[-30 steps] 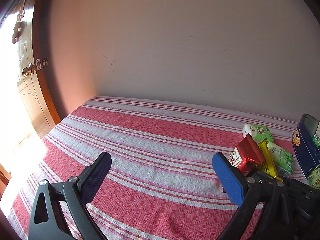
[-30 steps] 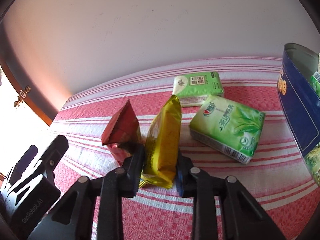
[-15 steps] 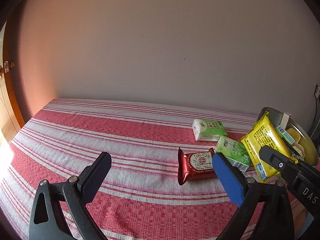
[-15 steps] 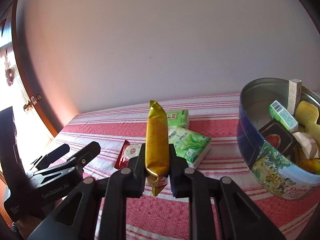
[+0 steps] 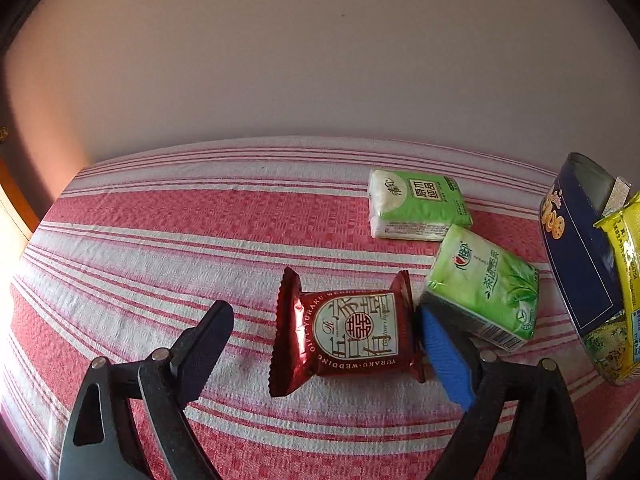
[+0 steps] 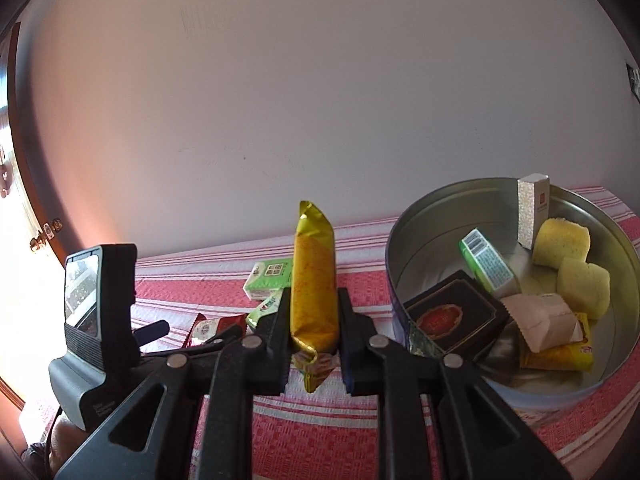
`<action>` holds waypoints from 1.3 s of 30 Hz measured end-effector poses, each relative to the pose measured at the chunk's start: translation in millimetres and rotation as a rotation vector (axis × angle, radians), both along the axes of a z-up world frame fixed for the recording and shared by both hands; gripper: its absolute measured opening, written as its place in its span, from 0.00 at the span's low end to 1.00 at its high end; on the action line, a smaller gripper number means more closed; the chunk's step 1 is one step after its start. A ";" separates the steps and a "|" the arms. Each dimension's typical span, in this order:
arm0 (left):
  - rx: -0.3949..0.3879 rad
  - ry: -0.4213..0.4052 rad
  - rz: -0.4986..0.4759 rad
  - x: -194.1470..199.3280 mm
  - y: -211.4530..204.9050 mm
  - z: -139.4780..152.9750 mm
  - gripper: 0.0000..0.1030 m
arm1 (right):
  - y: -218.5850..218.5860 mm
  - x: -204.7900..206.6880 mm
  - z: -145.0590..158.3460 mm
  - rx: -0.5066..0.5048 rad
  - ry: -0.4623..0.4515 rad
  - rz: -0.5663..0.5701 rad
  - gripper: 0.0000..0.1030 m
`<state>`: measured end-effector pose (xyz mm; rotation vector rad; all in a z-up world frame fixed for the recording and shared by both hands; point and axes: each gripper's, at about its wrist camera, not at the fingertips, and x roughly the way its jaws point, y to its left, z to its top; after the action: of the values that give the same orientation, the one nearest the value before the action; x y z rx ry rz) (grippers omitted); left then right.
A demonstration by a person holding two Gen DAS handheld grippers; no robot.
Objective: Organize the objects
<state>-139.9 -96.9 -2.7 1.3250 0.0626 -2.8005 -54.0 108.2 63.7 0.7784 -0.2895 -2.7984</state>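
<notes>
A red foil snack packet lies flat on the red-and-white striped cloth. My left gripper straddles it with its jaws closing; the blue pad sits at the packet's right end, the dark pad stands clear of its left end. My right gripper is shut on a yellow snack packet, held upright above the cloth just left of the round blue tin. The tin holds several packets and boxes. The red packet shows beyond the right gripper.
Two green tissue packs lie right of the red packet, the nearer one touching the blue pad's back. The left gripper's body fills the right wrist view's left side. A wall runs behind the cloth; a wooden door is at left.
The left gripper has swung right and come down around the red packet, its jaws narrowing. The right gripper has lifted the yellow packet off the cloth and carried it beside the tin.
</notes>
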 end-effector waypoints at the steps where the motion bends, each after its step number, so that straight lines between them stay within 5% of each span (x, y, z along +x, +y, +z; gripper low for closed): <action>1: -0.009 -0.005 0.007 -1.6 0.6 -1.0 0.78 | 0.0 1.1 1.1 0.000 0.005 0.001 0.18; 3: -0.040 -0.004 0.020 -1.8 2.8 -1.0 0.67 | -2.3 3.0 1.2 -0.002 0.012 0.005 0.18; 6: 0.014 0.015 0.011 1.3 -3.7 1.3 0.34 | -3.7 5.1 1.7 0.008 0.017 0.001 0.18; 11: 0.076 0.128 0.083 21.1 -22.6 14.8 0.32 | -3.7 6.7 2.3 0.026 0.036 -0.019 0.18; 16: 0.087 0.262 0.045 52.6 -30.2 33.1 0.25 | -7.3 10.6 3.1 0.053 0.060 -0.037 0.18; 22: 0.140 0.240 0.053 56.1 -48.0 30.9 0.31 | -7.1 15.9 6.8 0.047 0.076 -0.041 0.18; 23: 0.150 0.235 0.061 58.2 -48.9 29.7 0.38 | -7.2 16.3 6.7 0.046 0.075 -0.039 0.18; 25: 0.155 0.228 0.074 55.0 -55.3 35.2 0.79 | -8.3 17.4 7.5 0.048 0.071 -0.036 0.18; 26: 0.142 0.235 0.086 53.3 -56.1 37.9 0.84 | -8.3 17.3 7.3 0.049 0.067 -0.036 0.18; 32: 0.008 0.159 0.091 11.5 -33.2 35.3 0.84 | -4.8 13.5 4.3 0.023 0.043 -0.038 0.18; 39: 0.094 0.017 0.161 -30.5 -12.7 6.0 0.76 | 2.3 11.8 7.0 0.008 0.042 -0.061 0.18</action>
<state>-170.4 -109.6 3.3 1.2532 0.2908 -2.7037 -42.2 110.5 70.7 0.7230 -0.3005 -2.8709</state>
